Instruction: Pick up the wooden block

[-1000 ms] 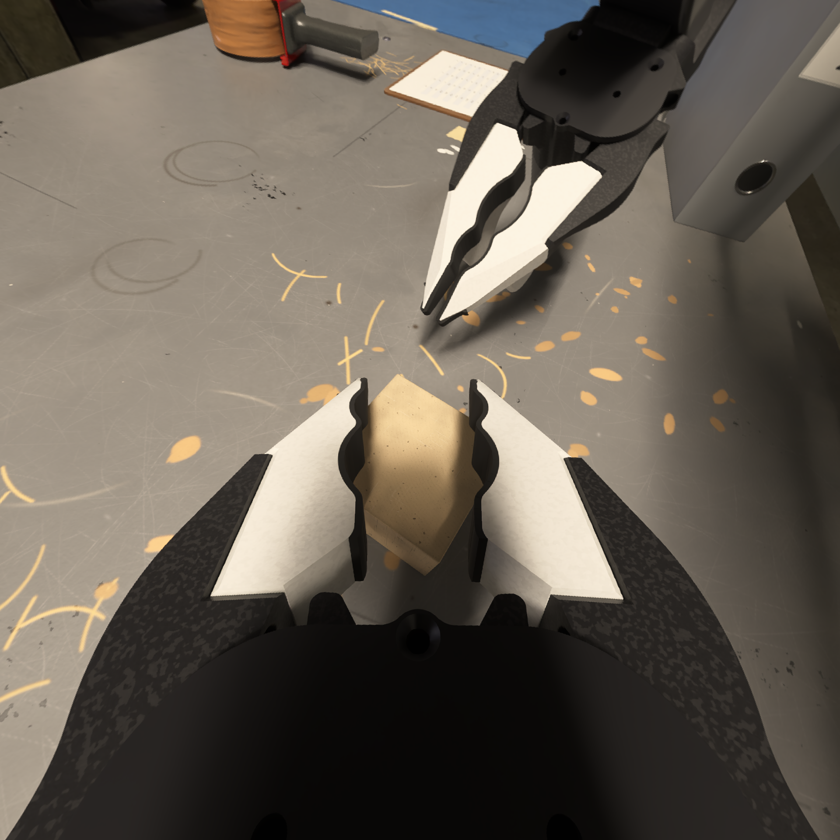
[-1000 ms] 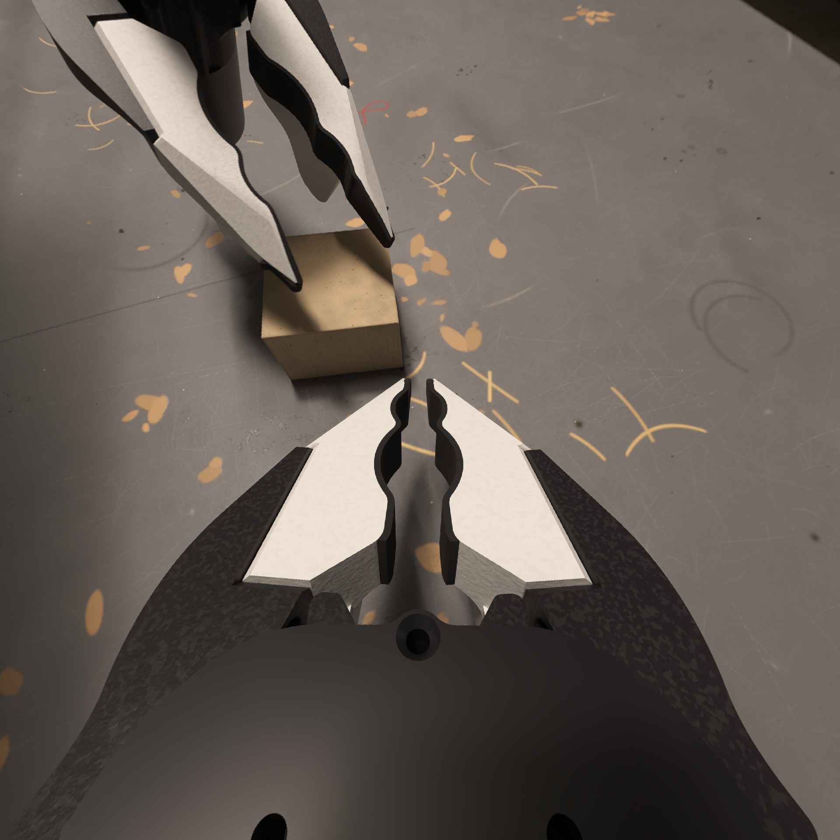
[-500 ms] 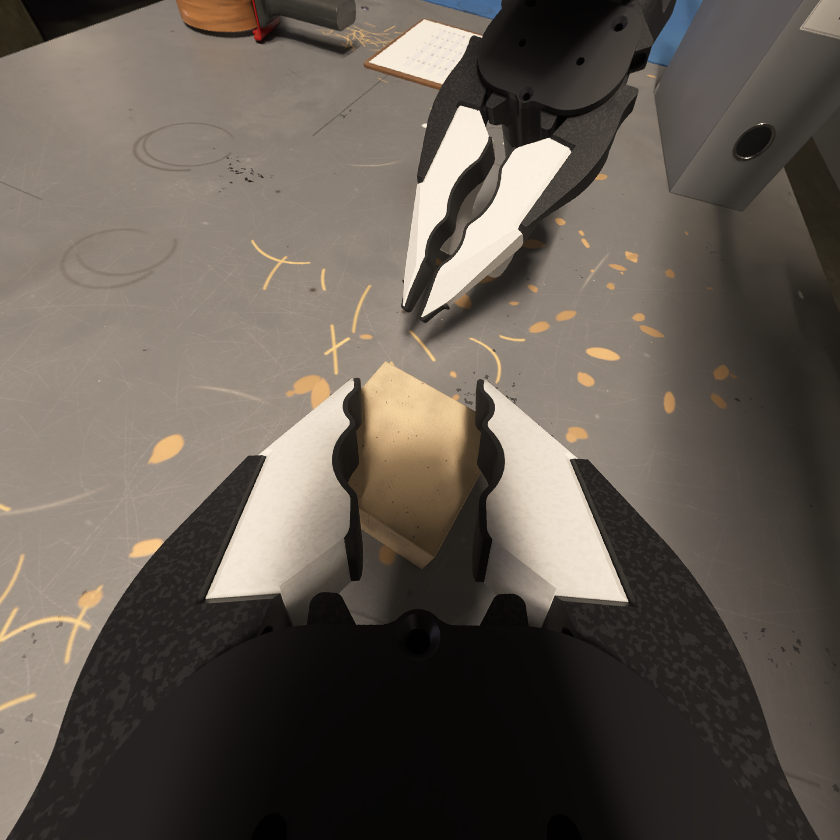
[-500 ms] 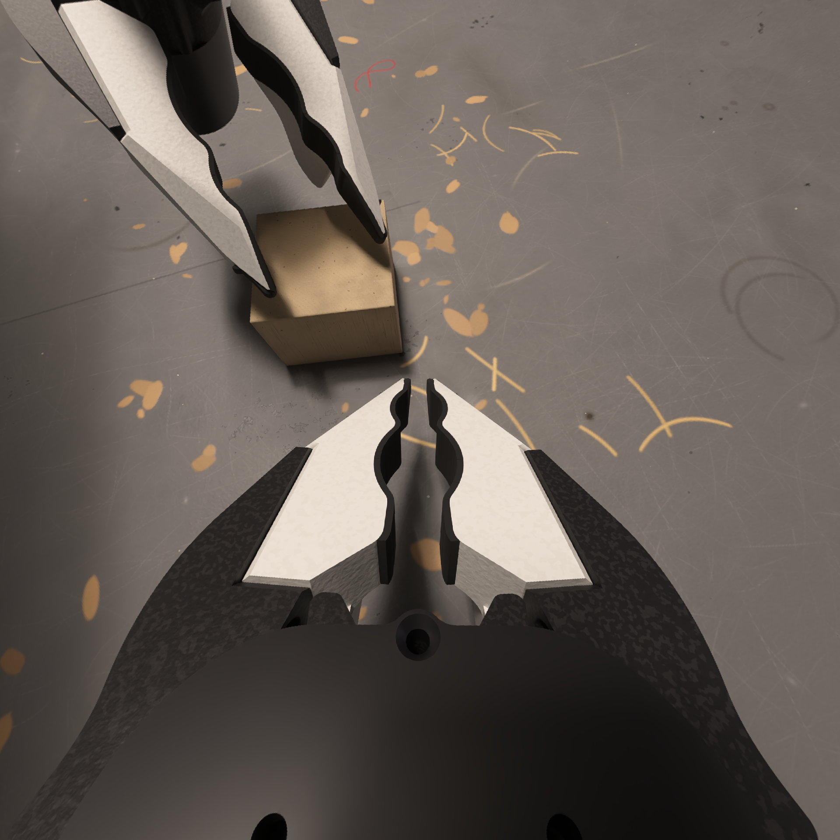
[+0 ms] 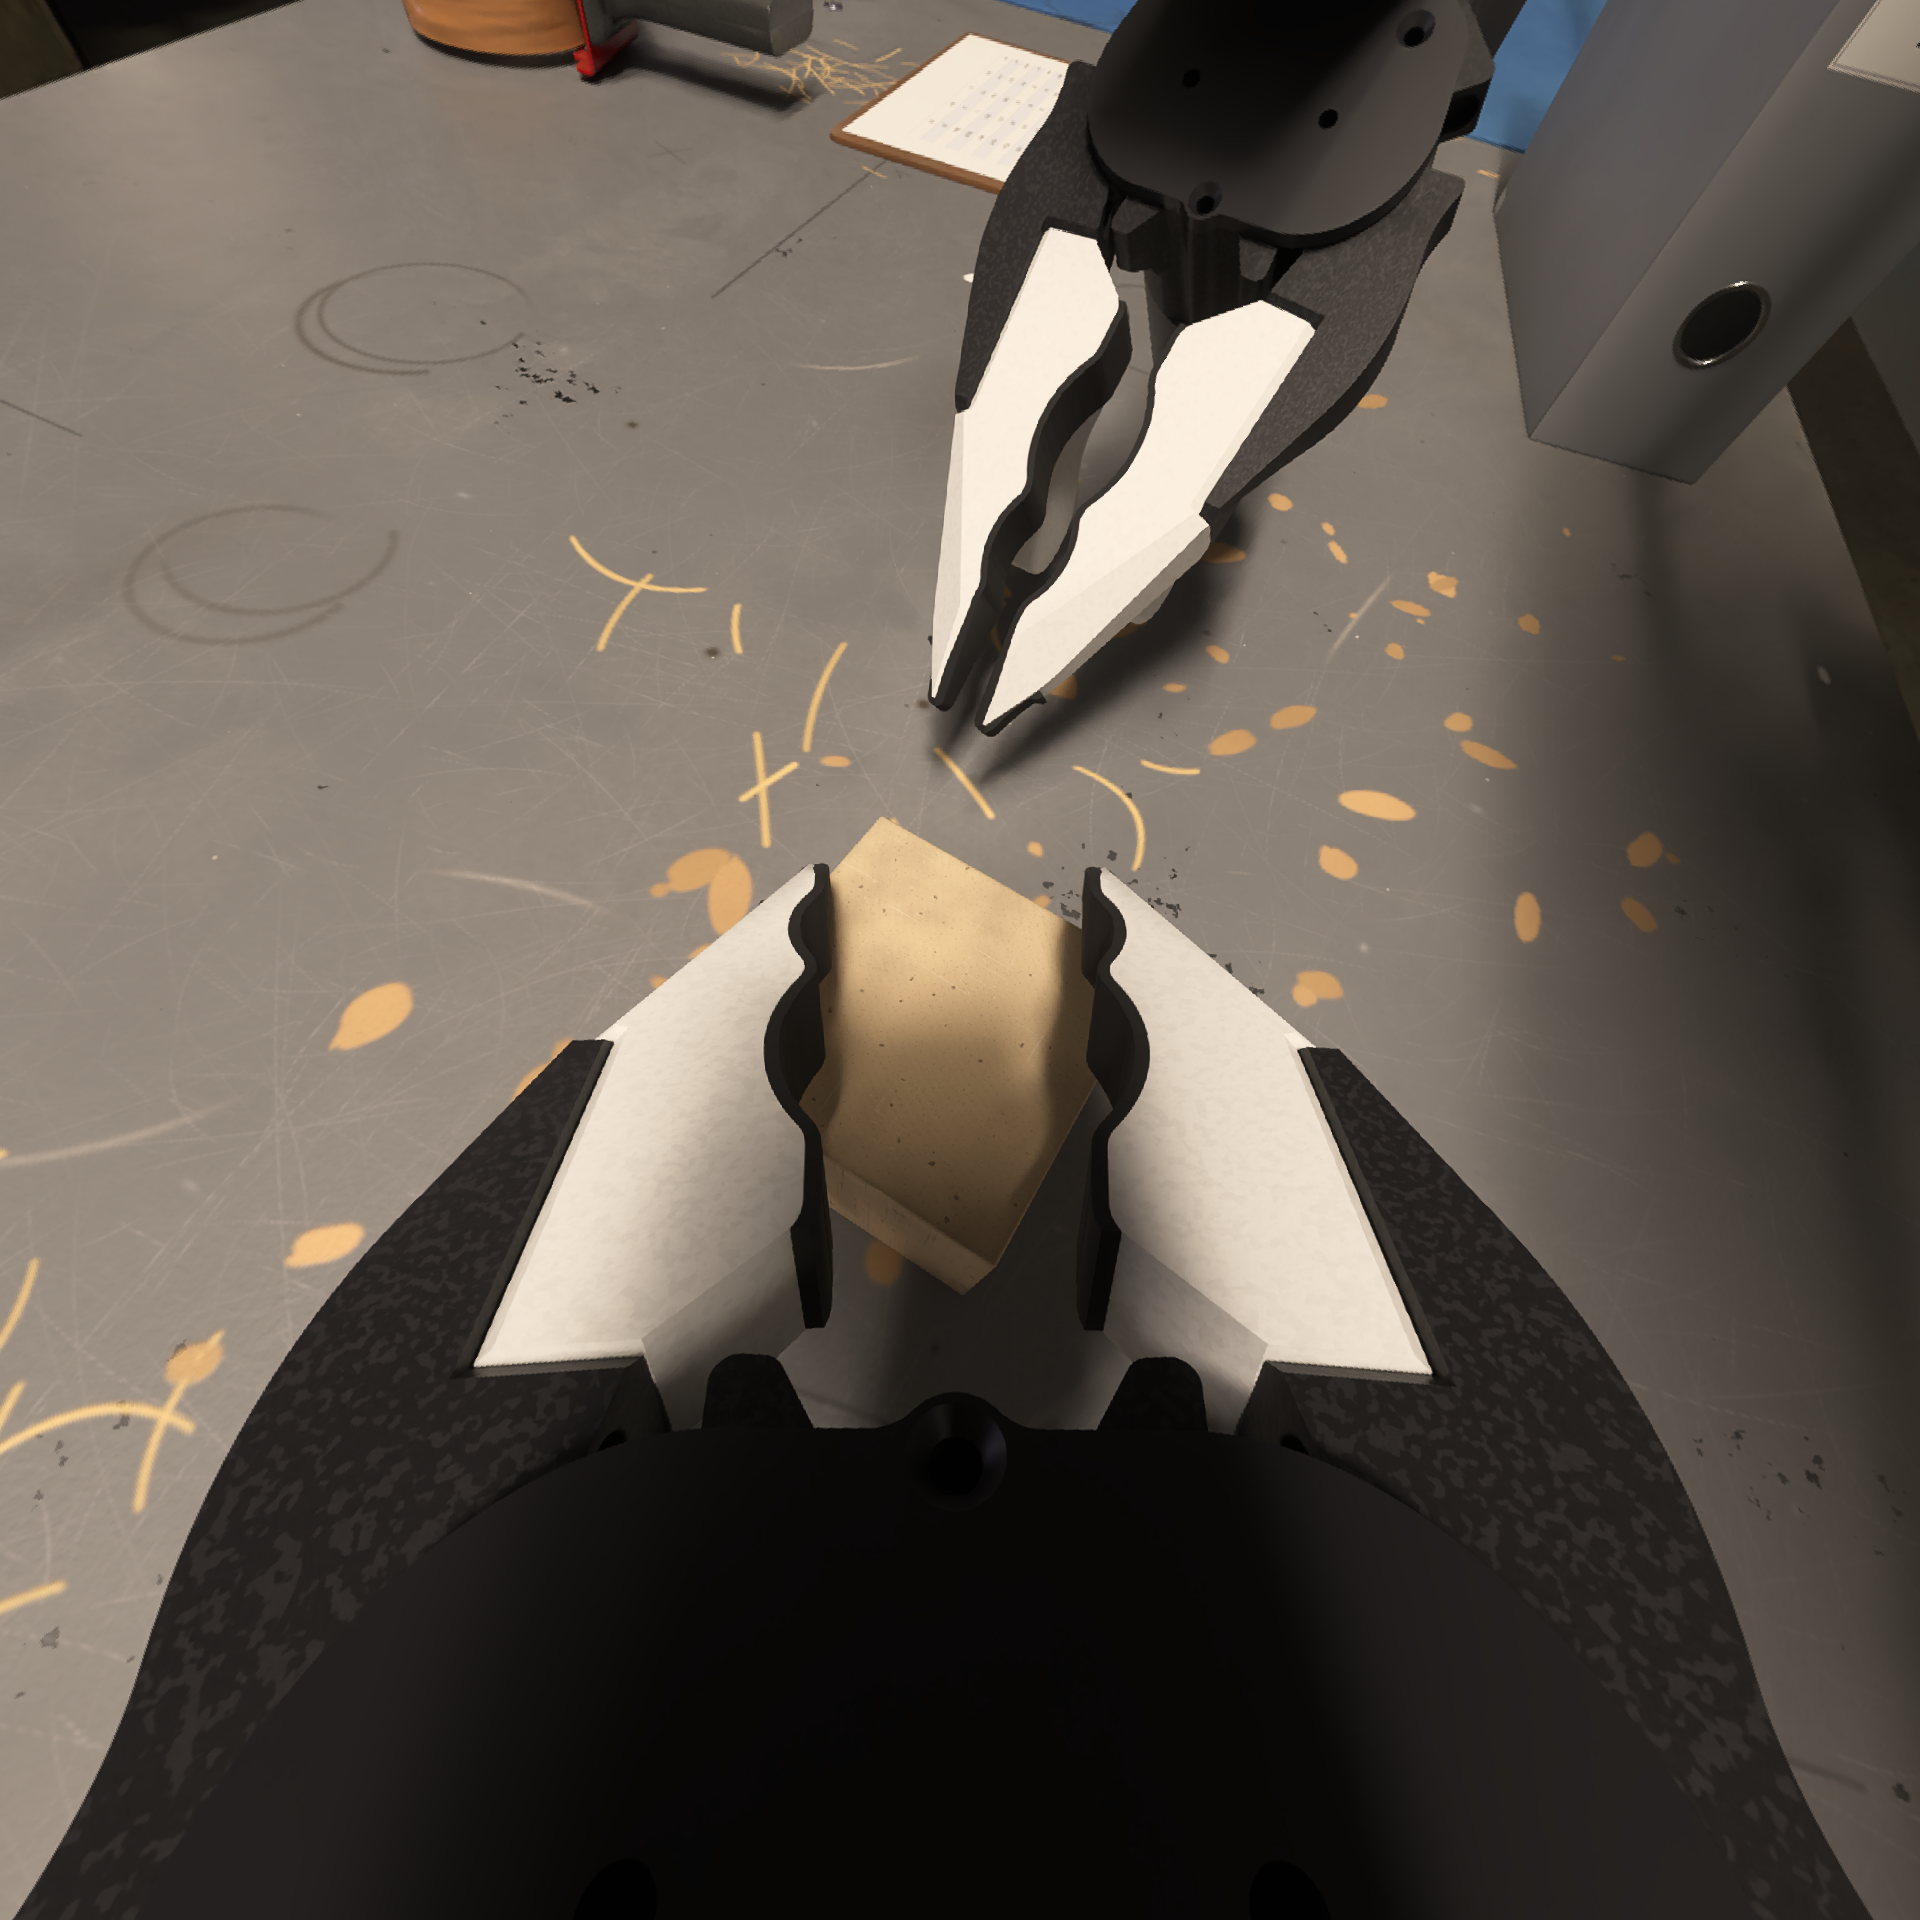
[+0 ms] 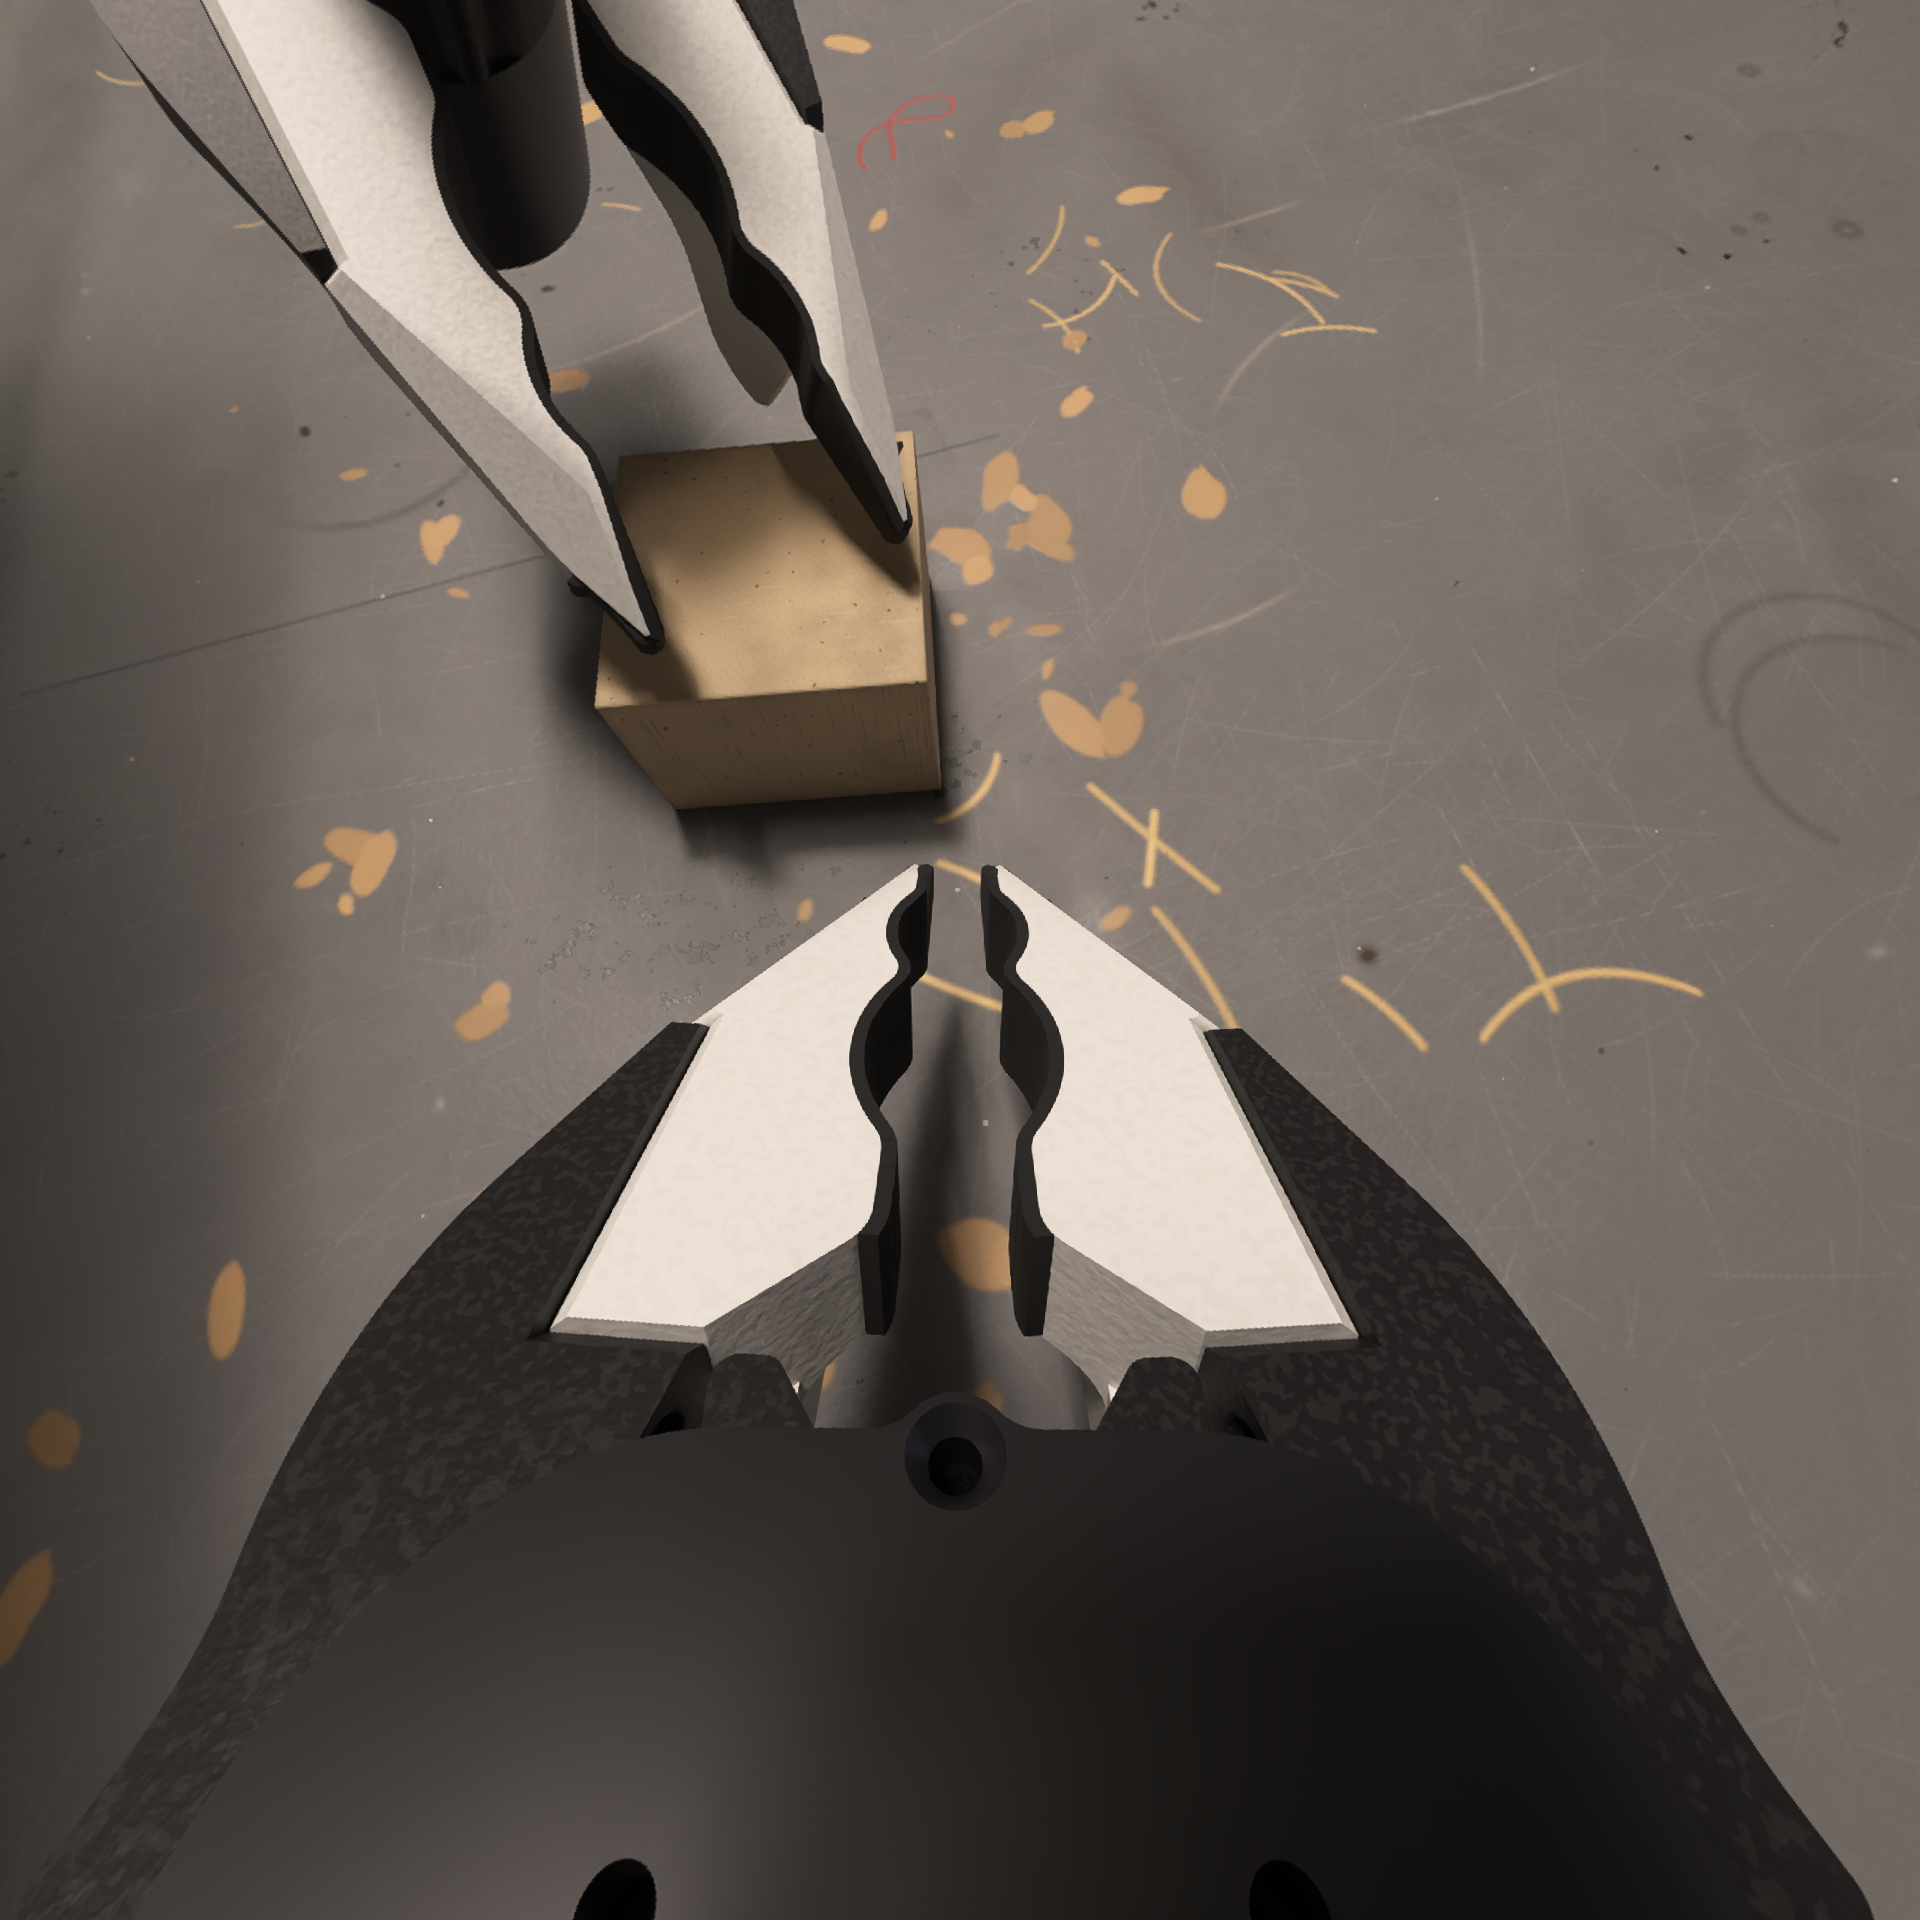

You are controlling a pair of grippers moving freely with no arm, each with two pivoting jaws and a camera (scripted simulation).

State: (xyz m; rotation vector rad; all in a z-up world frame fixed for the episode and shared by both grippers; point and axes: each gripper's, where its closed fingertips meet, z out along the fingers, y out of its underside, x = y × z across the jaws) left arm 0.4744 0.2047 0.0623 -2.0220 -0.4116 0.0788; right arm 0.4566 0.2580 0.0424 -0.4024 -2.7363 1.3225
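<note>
The wooden block (image 5: 935, 1060) is a small tan cube resting on the scratched grey table (image 5: 364, 831). My left gripper (image 5: 951, 883) is open, with one finger on each side of the block, which sits turned at an angle between the pads. In the right wrist view the left gripper (image 6: 764, 582) comes down from above, its fingertips at the block's (image 6: 790, 644) top edges. My right gripper (image 6: 956, 873) is shut and empty, hovering just in front of the block; it also shows in the left wrist view (image 5: 961, 712).
A grey box (image 5: 1662, 260) with a round hole stands at the right. At the far edge lie a white sheet on a board (image 5: 956, 114), a tan roll (image 5: 488, 21) and a grey tool (image 5: 696, 26). Orange chips and shavings speckle the table.
My left gripper has come down around the block, its tips moving from above the block to its top edges. The right gripper has stayed shut and shifted only slightly.
</note>
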